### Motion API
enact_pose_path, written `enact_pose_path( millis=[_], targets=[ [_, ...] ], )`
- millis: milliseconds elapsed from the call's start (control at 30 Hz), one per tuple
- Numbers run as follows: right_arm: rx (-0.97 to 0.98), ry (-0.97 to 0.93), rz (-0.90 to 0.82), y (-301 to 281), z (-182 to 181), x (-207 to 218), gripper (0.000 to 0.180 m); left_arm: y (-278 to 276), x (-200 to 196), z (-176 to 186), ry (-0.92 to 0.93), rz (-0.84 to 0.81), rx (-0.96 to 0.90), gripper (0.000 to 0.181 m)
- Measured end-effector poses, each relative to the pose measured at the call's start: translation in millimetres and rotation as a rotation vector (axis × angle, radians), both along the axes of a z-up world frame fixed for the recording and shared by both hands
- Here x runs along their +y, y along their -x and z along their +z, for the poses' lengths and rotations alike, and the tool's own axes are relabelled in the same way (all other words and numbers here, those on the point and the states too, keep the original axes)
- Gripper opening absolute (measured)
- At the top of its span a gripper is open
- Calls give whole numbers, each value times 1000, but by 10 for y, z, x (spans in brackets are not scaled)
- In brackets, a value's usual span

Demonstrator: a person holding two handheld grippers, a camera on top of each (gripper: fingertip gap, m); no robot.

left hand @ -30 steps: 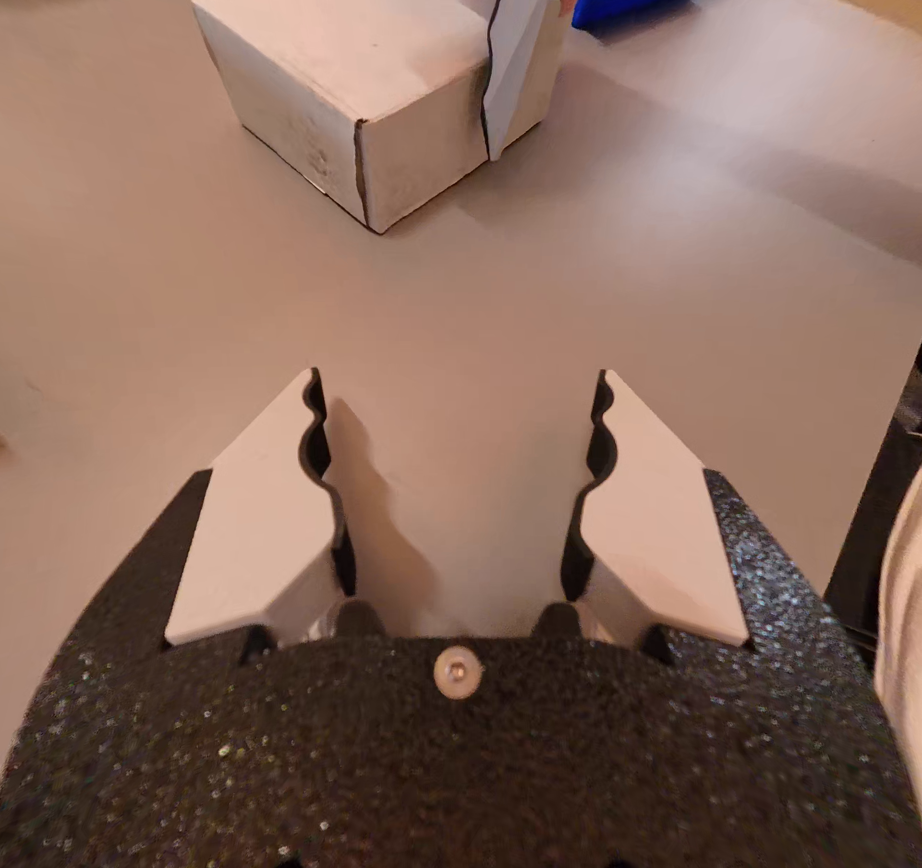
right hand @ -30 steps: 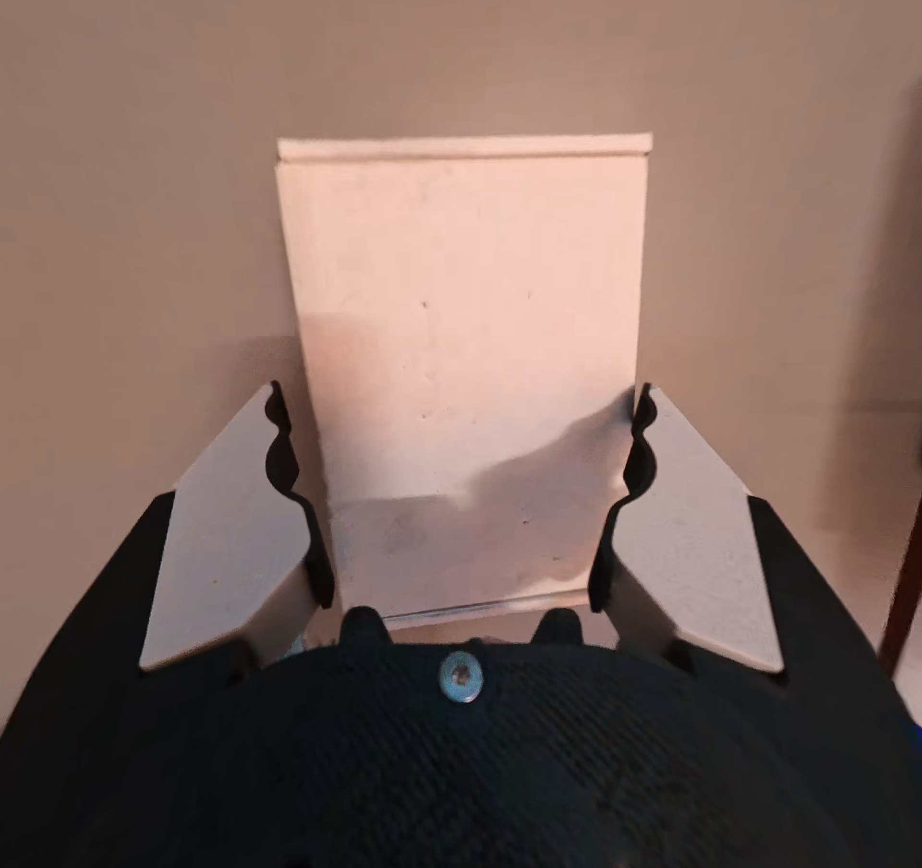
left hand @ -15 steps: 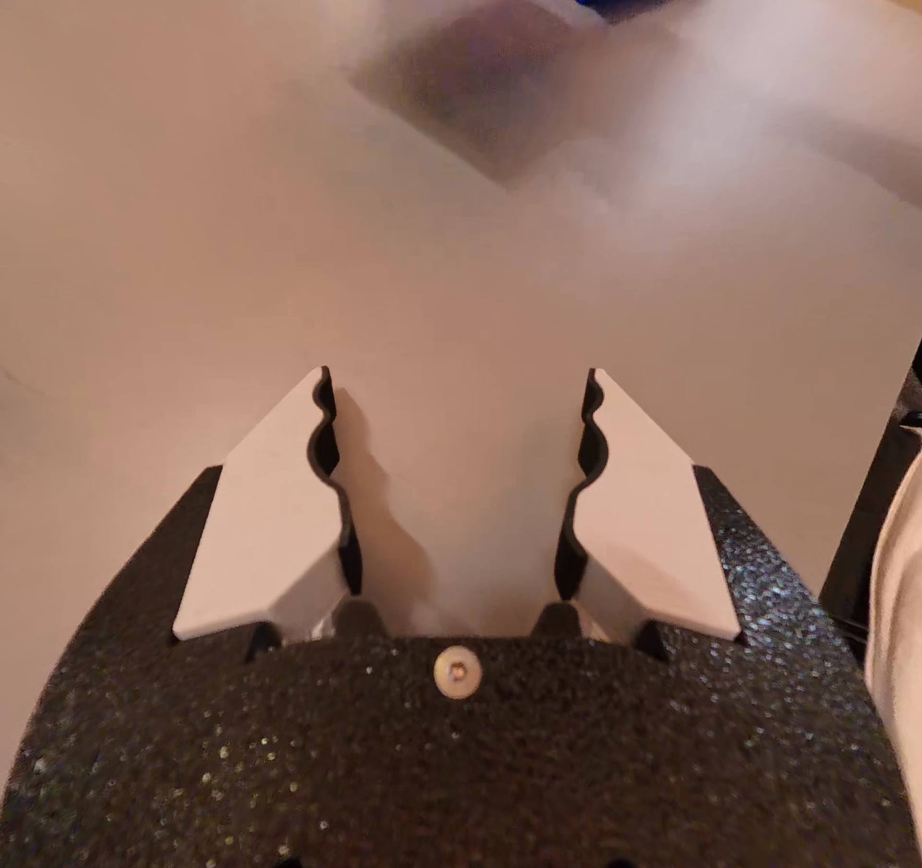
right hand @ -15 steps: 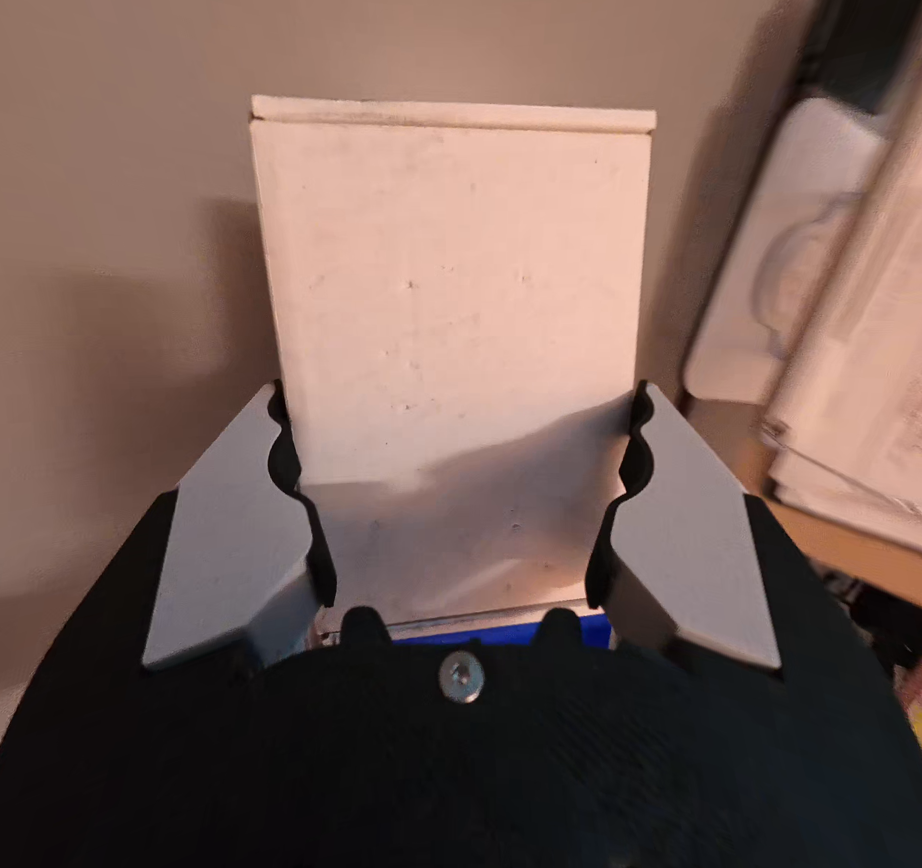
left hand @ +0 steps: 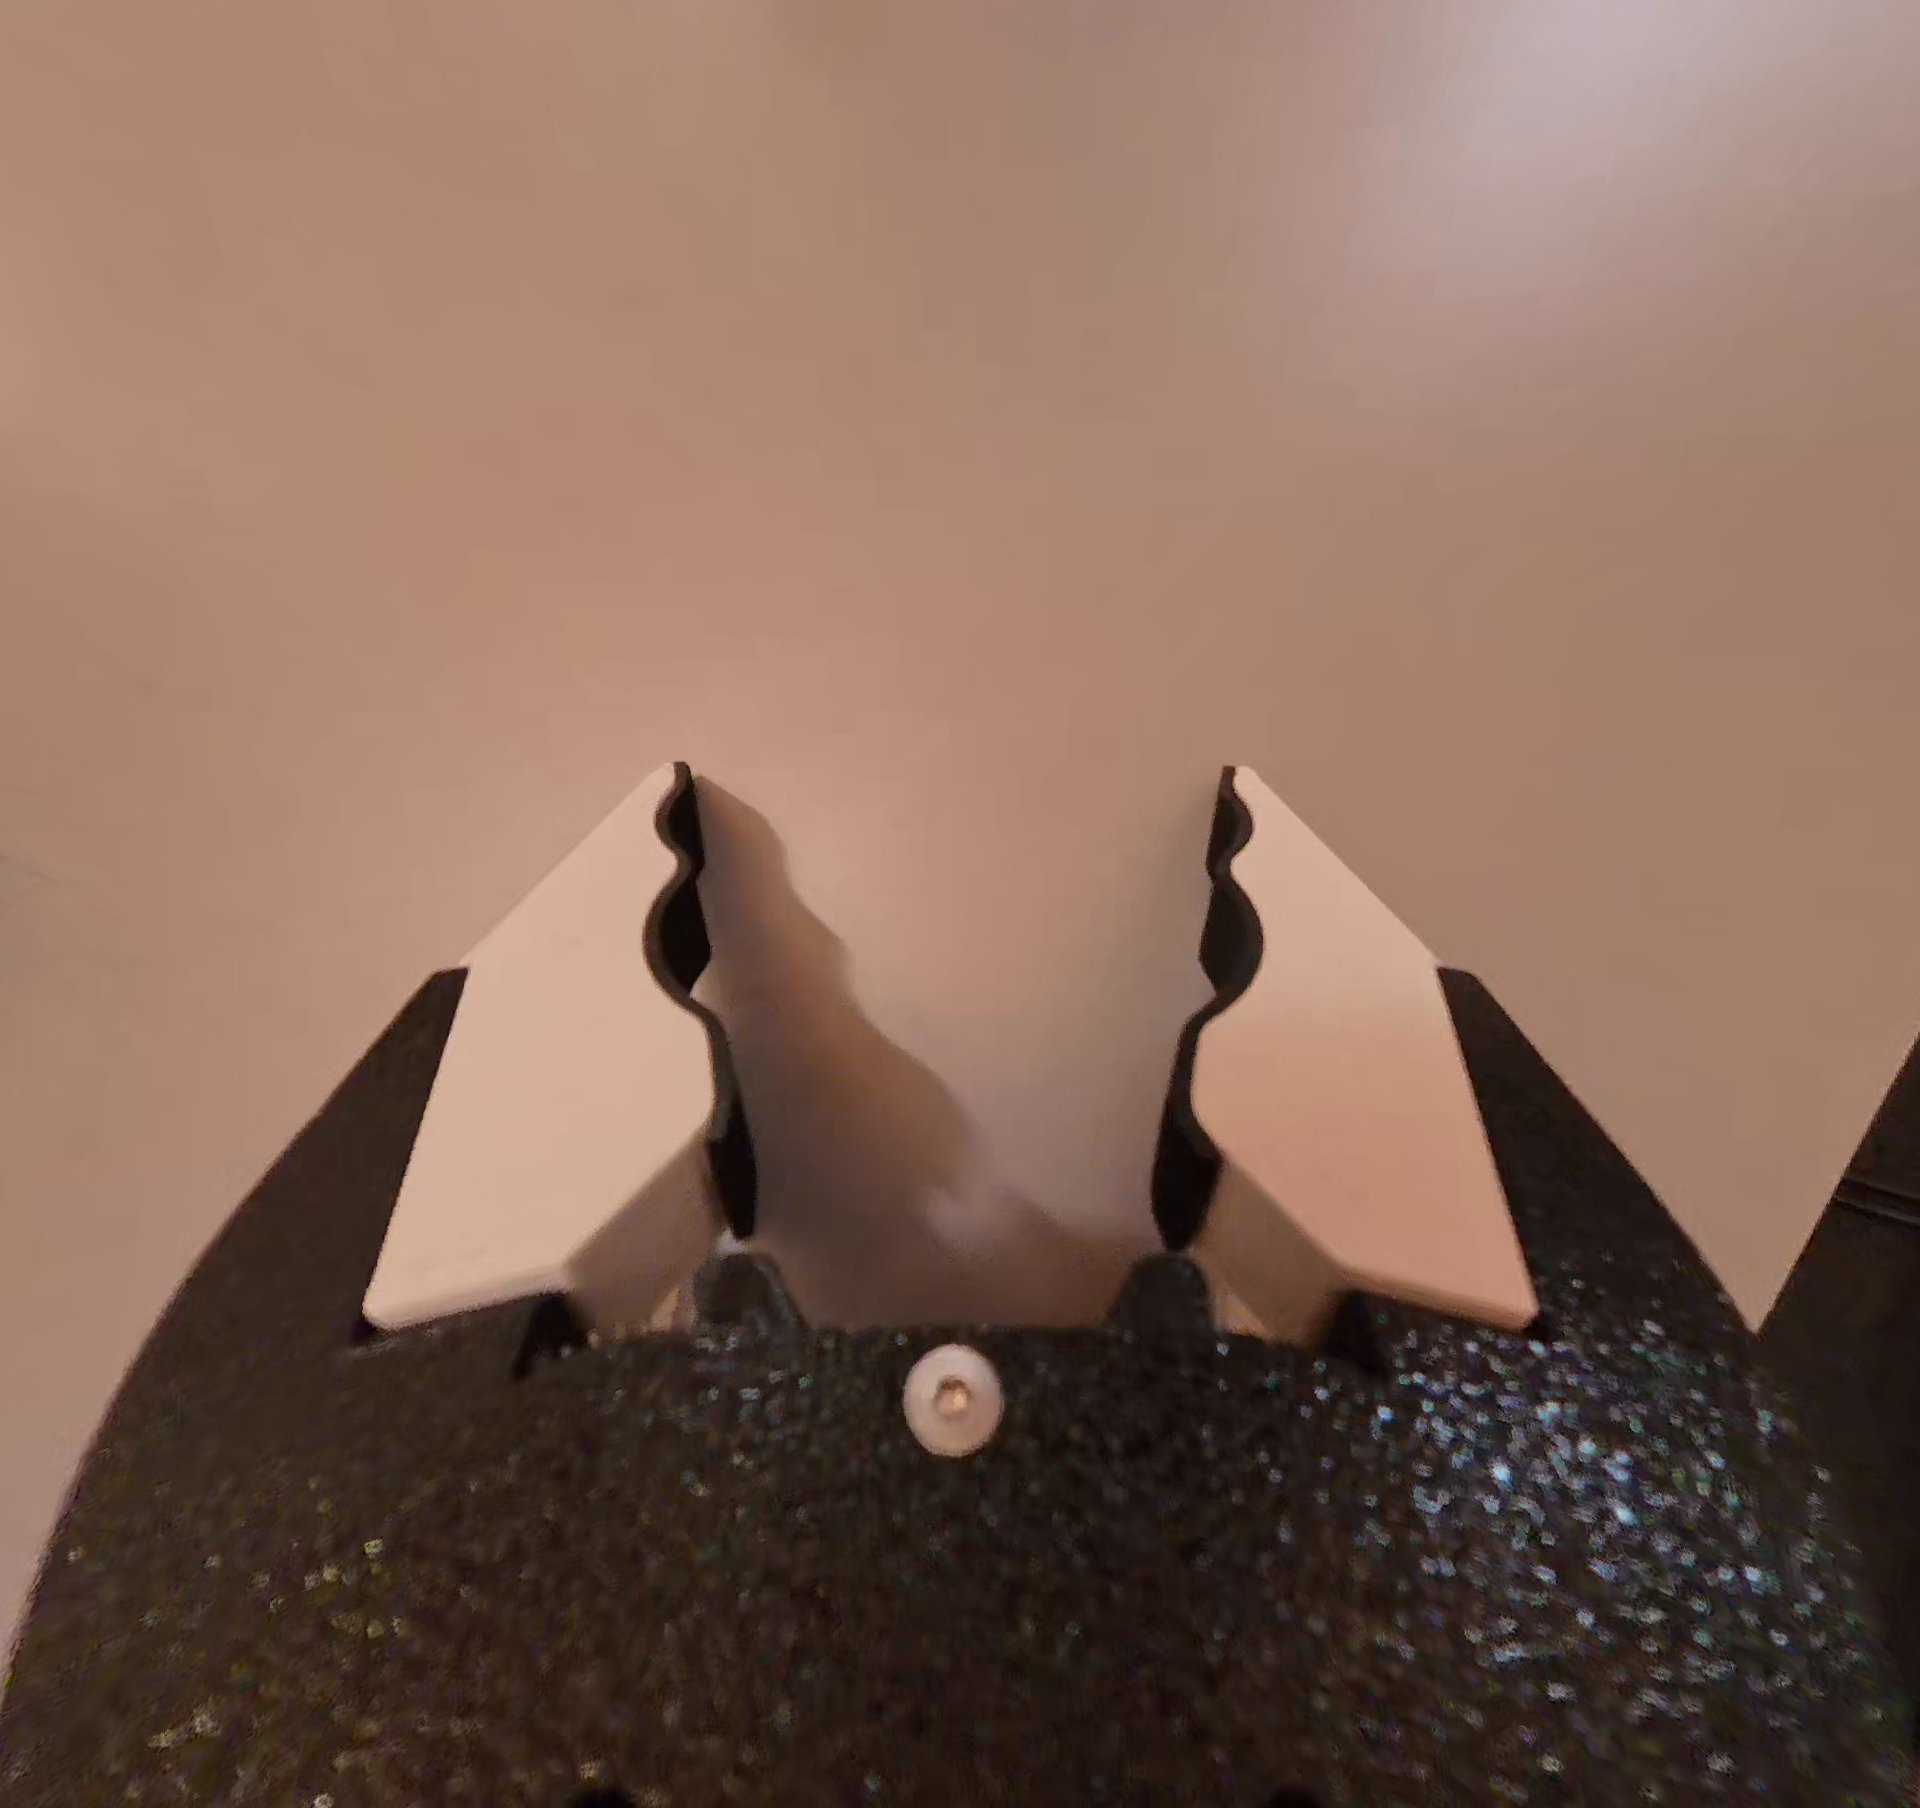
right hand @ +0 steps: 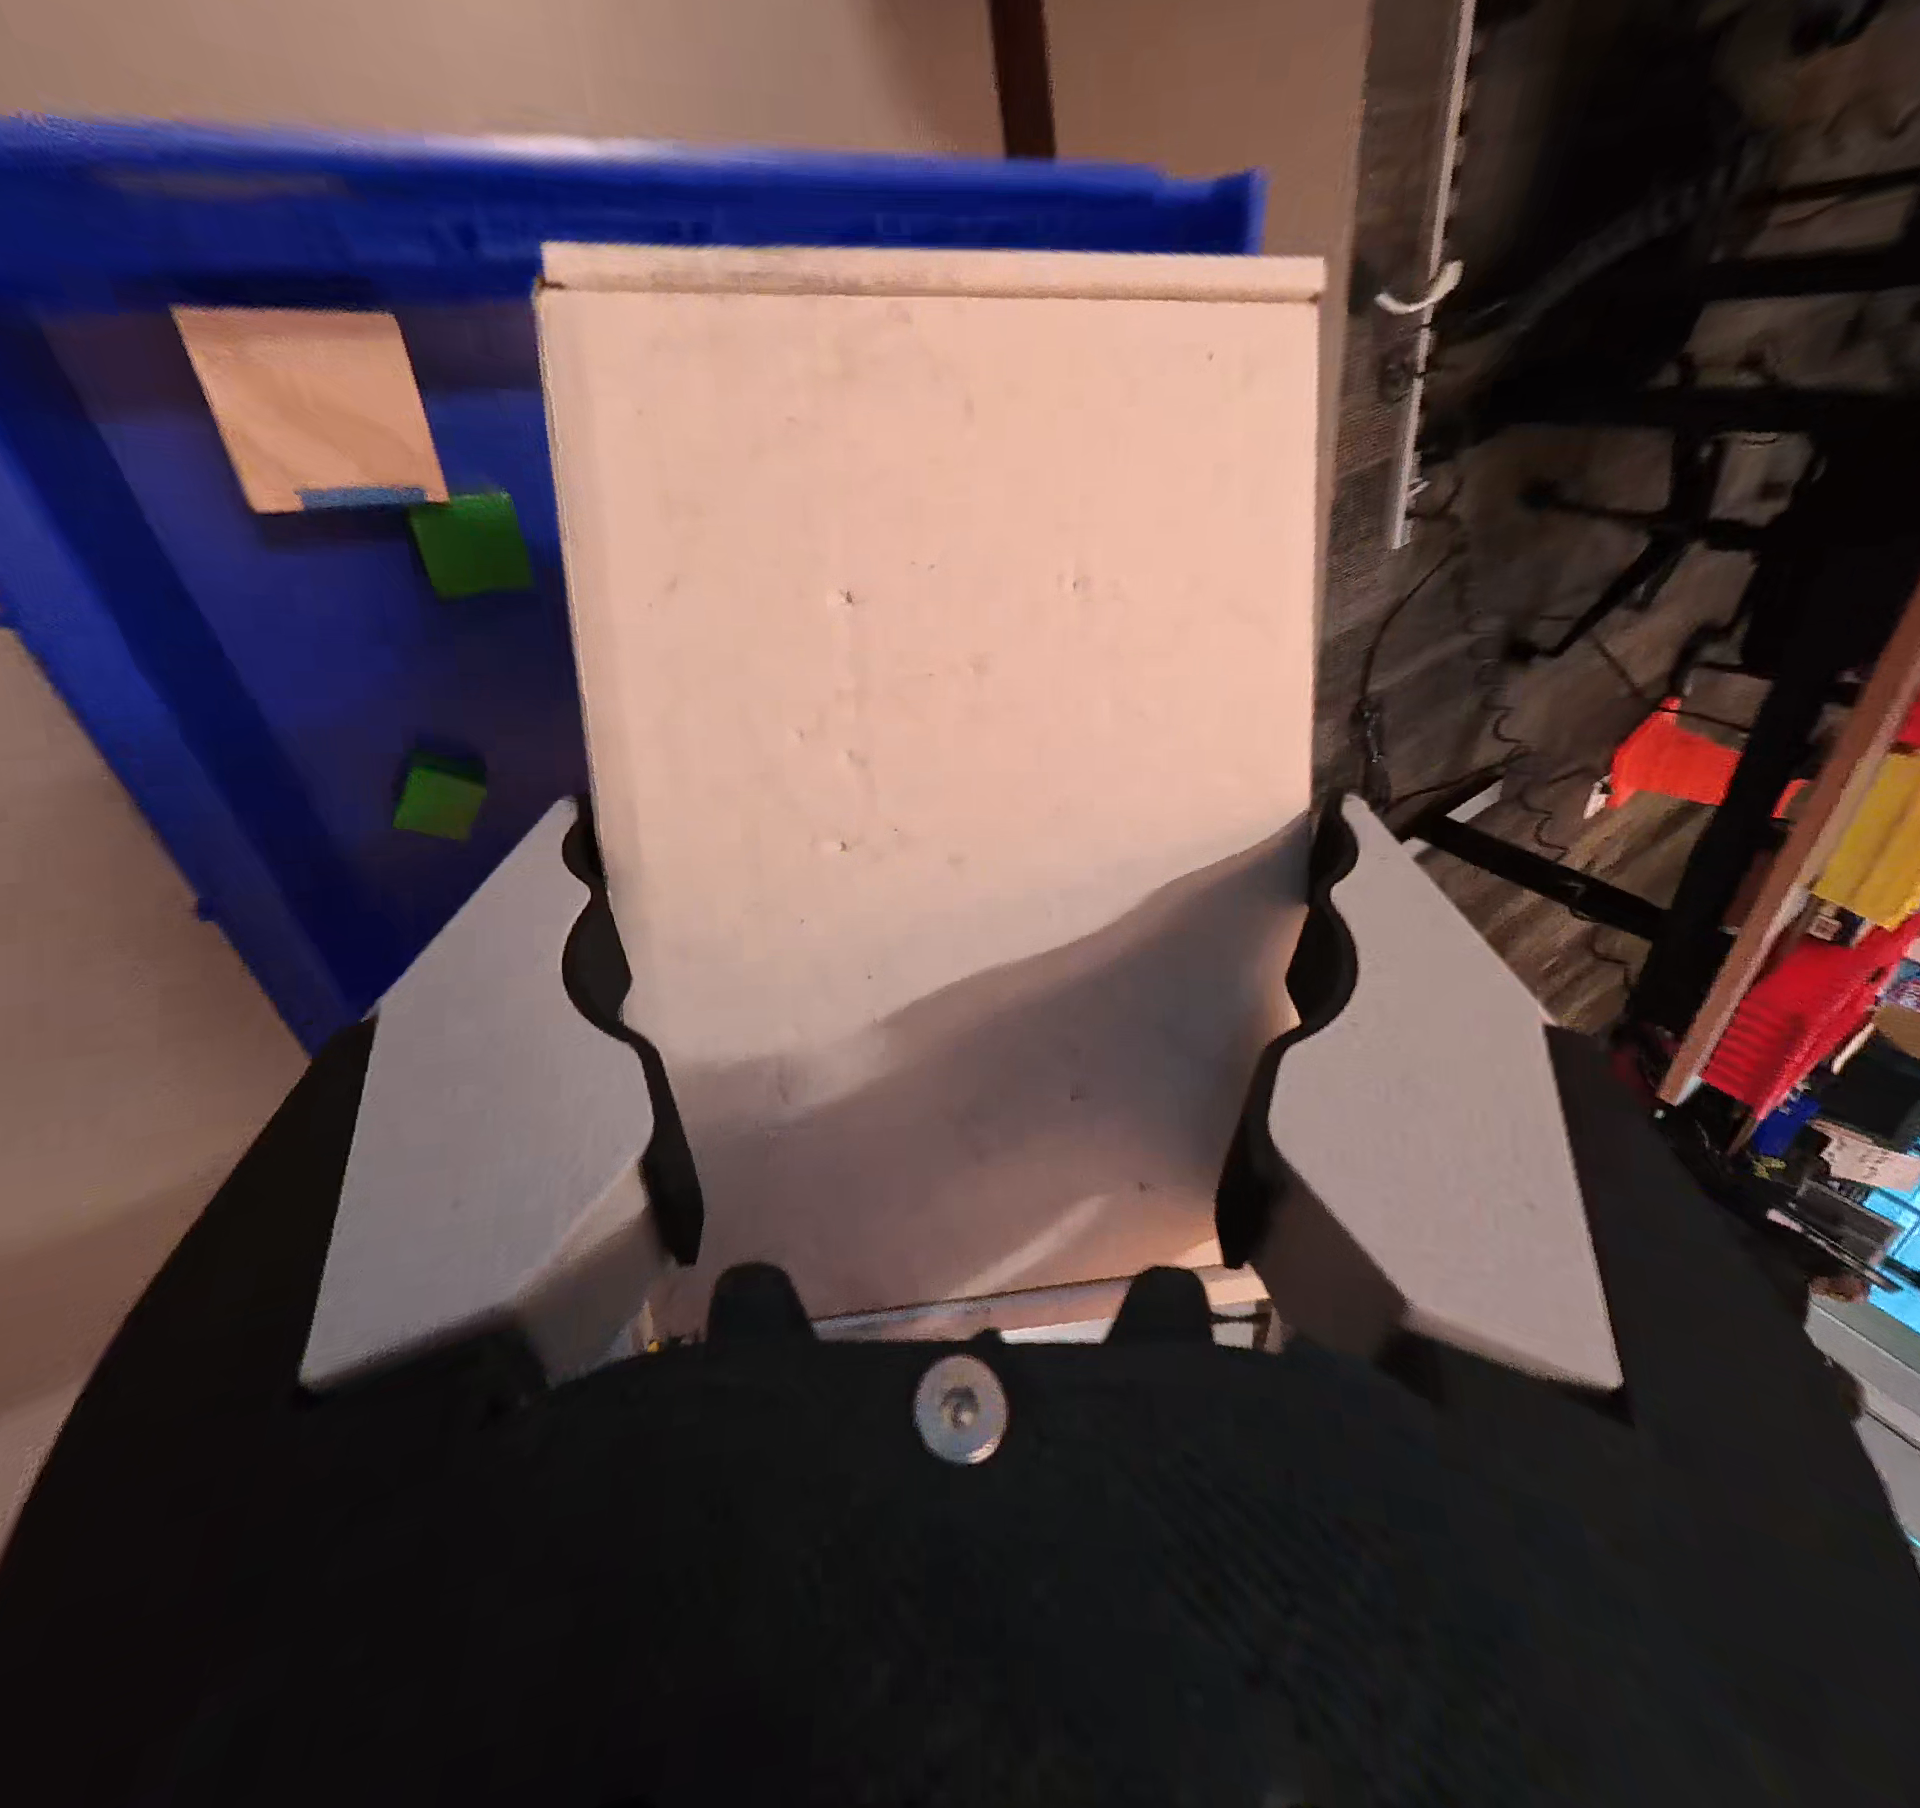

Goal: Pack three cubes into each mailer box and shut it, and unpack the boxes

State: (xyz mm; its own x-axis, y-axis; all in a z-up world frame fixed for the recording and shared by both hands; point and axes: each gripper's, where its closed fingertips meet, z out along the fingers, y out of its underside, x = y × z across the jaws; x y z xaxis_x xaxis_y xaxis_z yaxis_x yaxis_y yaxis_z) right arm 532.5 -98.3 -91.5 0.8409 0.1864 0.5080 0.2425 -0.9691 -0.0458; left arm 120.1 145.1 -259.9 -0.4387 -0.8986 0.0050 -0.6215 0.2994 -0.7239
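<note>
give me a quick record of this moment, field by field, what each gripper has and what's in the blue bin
left gripper: open, empty, over bare table
right gripper: shut on white mailer box, fingers on its two sides
box lid: closed
blue bin: behind the box, on its left
bin contents seen: two green cubes, one tan cube
</note>
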Motion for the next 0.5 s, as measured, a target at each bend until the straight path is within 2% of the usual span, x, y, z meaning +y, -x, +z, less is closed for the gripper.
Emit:
enact_pose_path(
  millis=[33,267,500],
  targets=[
    [10,14,2,-65,-125,1,131,2,-8,-1,4,6,3,96],
    [158,2,16,-384,-914,135,131,172,-23,26,-9,26,16,95],
    [101,49,63,-672,-1249,141,130,350,56,17,19,66,37,93]
  ],
)
